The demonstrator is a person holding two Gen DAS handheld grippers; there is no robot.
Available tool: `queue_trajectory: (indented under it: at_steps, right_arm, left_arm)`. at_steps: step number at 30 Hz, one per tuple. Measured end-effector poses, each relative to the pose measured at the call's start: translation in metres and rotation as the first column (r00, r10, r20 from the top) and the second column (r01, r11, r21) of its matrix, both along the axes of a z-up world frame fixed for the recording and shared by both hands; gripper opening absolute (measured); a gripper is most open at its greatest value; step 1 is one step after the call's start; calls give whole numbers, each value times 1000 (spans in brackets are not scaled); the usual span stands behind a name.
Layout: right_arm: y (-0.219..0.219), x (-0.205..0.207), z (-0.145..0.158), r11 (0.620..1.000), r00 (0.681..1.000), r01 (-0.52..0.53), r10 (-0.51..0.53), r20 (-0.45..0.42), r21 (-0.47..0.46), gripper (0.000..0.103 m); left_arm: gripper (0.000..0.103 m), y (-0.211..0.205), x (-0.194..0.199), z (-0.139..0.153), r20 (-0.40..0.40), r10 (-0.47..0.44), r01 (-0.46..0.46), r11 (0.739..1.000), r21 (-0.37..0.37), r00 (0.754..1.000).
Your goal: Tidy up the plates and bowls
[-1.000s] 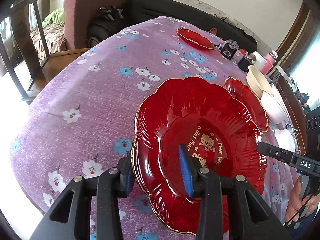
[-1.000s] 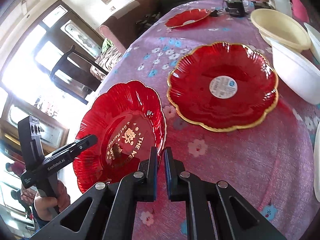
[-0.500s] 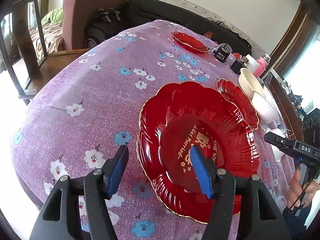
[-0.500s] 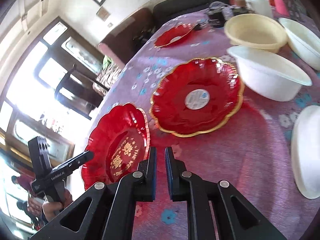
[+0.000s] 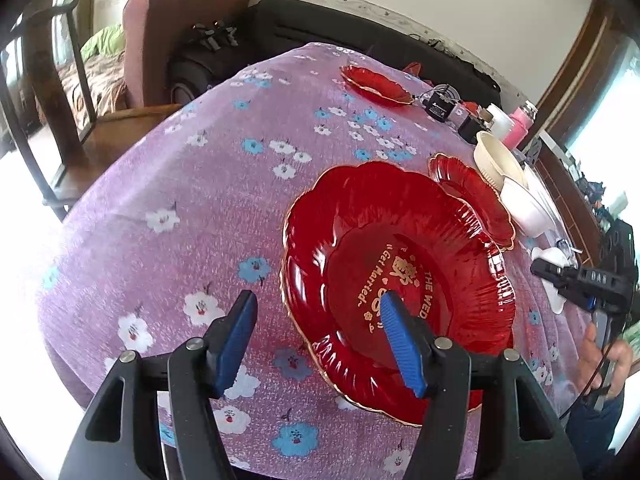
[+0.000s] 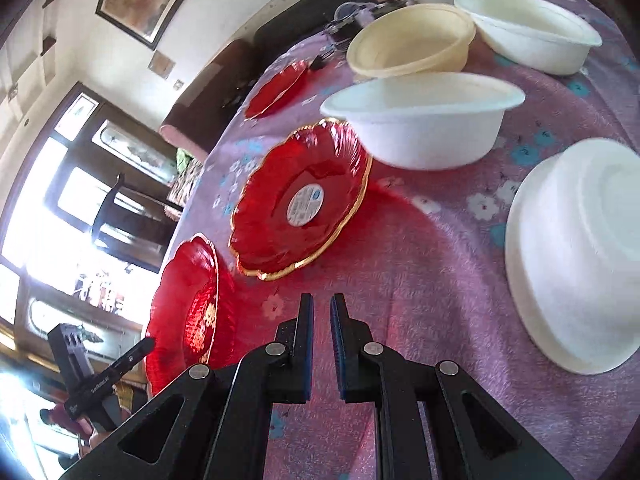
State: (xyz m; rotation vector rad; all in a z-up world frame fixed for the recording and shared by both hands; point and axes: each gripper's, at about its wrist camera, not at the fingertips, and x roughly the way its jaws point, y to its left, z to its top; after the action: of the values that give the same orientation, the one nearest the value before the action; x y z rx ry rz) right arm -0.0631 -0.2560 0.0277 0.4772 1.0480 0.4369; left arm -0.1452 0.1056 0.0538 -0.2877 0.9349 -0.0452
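Observation:
A large red scalloped plate with gold lettering lies on the purple flowered tablecloth. My left gripper is open and empty, its jaws wide apart astride the plate's near rim, touching nothing. A second red plate with a round sticker lies beyond it, also in the left wrist view. My right gripper has its jaws nearly together with a narrow gap, empty, above the cloth near that plate. White bowls and a cream bowl stand behind it. The lettered plate shows at left.
A third small red plate sits at the far table end. An upside-down white bowl lies at right. A pink bottle and small black boxes stand at the far edge. An armchair and wooden chair flank the table.
My left gripper opened, let go of the lettered plate and drew back; the plate now lies on the cloth. My right gripper swung right toward the bowls, jaws unchanged.

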Motion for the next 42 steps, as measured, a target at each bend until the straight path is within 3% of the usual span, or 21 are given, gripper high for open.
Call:
queue_trajectory:
  at_steps: [8, 10, 13, 19, 24, 31, 35, 42]
  right_arm:
    - [8, 41, -9, 994, 998, 36, -41, -51, -103, 11]
    - [15, 54, -12, 992, 997, 39, -46, -59, -120, 18]
    - [28, 70, -9, 988, 998, 53, -58, -30, -148, 18]
    - [57, 108, -10, 993, 999, 45, -43, 28, -108, 18]
    - [55, 105, -17, 996, 999, 10, -6, 38, -84, 19]
    - [58, 101, -3, 996, 993, 1, 9, 115, -94, 27]
    - [57, 103, -5, 996, 994, 5, 5, 105, -92, 27]
    - [55, 108, -15, 996, 998, 10, -4, 65, -89, 27]
  left_arm:
    - [67, -15, 11, 35, 24, -72, 71, 997, 35, 997]
    - [67, -19, 16, 39, 19, -87, 86, 995, 40, 996]
    - [67, -27, 24, 42, 17, -103, 102, 993, 59, 995]
    - [67, -35, 58, 47, -31, -122, 123, 992, 36, 992]
    - [67, -34, 106, 54, -82, -104, 109, 992, 55, 991]
    - [66, -44, 187, 30, -177, -78, 91, 993, 70, 981]
    - [52, -49, 218, 8, -226, -55, 67, 997, 49, 973]
    - [43, -65, 242, -15, -260, -78, 86, 996, 21, 962]
